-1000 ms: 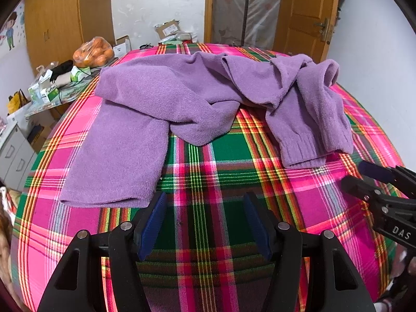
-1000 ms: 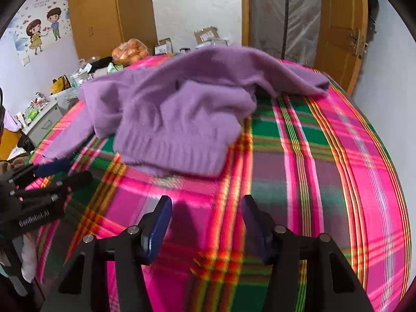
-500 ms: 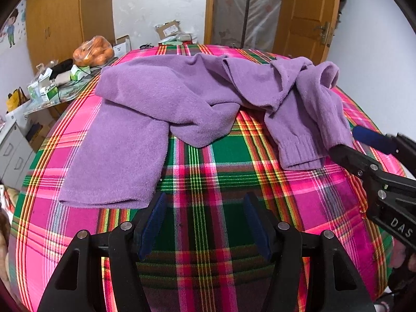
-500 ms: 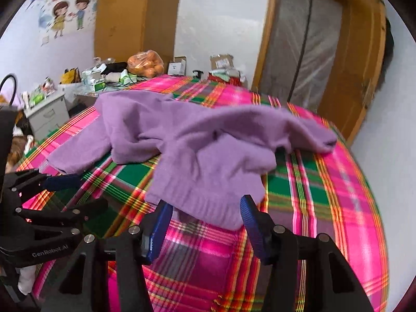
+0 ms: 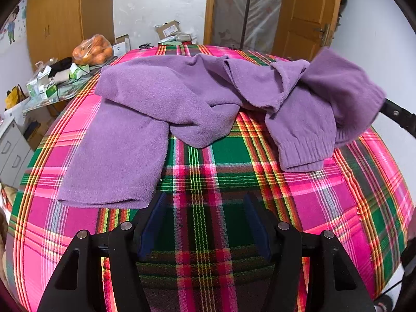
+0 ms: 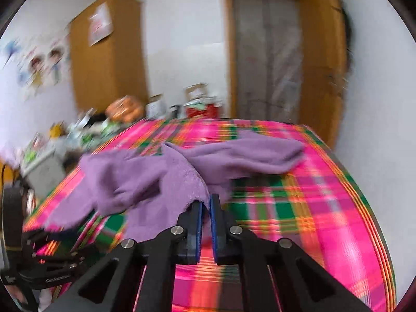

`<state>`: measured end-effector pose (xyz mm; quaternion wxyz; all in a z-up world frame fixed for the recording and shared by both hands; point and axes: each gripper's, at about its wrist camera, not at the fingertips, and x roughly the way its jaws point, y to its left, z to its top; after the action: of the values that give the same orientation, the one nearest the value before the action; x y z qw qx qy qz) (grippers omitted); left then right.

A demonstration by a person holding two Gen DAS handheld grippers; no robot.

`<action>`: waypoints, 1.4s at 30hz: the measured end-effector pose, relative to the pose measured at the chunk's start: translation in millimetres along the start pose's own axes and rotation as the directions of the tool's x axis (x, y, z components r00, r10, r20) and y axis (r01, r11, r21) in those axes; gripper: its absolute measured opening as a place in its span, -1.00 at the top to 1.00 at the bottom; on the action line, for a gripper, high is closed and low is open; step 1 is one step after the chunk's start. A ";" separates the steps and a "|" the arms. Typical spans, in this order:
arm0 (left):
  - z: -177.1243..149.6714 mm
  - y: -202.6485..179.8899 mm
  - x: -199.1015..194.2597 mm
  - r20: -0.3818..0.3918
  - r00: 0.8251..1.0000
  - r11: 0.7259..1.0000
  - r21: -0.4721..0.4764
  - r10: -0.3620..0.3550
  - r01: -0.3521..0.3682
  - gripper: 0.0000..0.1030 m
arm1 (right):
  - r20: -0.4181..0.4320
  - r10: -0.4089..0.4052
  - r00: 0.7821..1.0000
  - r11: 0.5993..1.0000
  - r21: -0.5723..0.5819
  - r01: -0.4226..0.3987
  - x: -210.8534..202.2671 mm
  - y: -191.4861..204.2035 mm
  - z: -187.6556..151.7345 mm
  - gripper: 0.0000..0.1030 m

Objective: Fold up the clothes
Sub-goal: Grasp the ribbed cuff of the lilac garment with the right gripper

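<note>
A purple fleece garment lies crumpled across a bed with a pink and green plaid cover. One leg stretches toward the near left; a cuffed end rests at the right. My left gripper hangs open just above the cover, short of the garment, with nothing between its fingers. My right gripper is shut on an edge of the purple garment and holds that part lifted off the bed. In the left wrist view its black body sticks out from under raised fabric at the right.
A cluttered side table with boxes and a bag of oranges stands left of the bed. Cardboard boxes sit beyond the far end. Wooden wardrobe, doorway and door line the back wall. The bed drops off at right.
My right gripper went from open near the bed's right side to shut on the garment's right edge and raised it. The left gripper stayed where it was, open.
</note>
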<state>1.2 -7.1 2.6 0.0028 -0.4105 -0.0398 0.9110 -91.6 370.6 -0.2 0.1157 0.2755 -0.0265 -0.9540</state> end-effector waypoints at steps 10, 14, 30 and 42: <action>3.8 0.7 -1.3 -0.003 0.994 0.993 -0.053 -0.105 0.105 -0.23 | -0.137 0.009 0.990 0.951 0.308 0.034 12.7 -101.3 -33.7 0.85; 7.4 -6.3 0.8 -0.017 0.975 0.971 -0.089 -0.223 0.220 -0.23 | -0.156 0.124 0.980 0.930 0.363 -0.060 19.4 -101.8 -41.9 0.64; 25.8 -11.8 19.3 -0.008 0.877 0.835 -0.310 -0.480 0.454 -0.23 | -0.138 0.306 0.942 0.932 0.244 -0.267 20.2 -79.9 -43.9 0.25; 42.7 -31.2 29.0 0.014 0.880 0.820 -0.355 -0.475 0.448 -0.23 | -0.067 0.207 0.976 0.923 0.344 -0.173 22.9 -114.8 -39.9 0.23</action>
<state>-50.8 22.2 11.4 0.1521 -0.4162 -0.2982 0.8454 -112.8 477.4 -59.0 0.1601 0.3355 -0.2096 -0.9044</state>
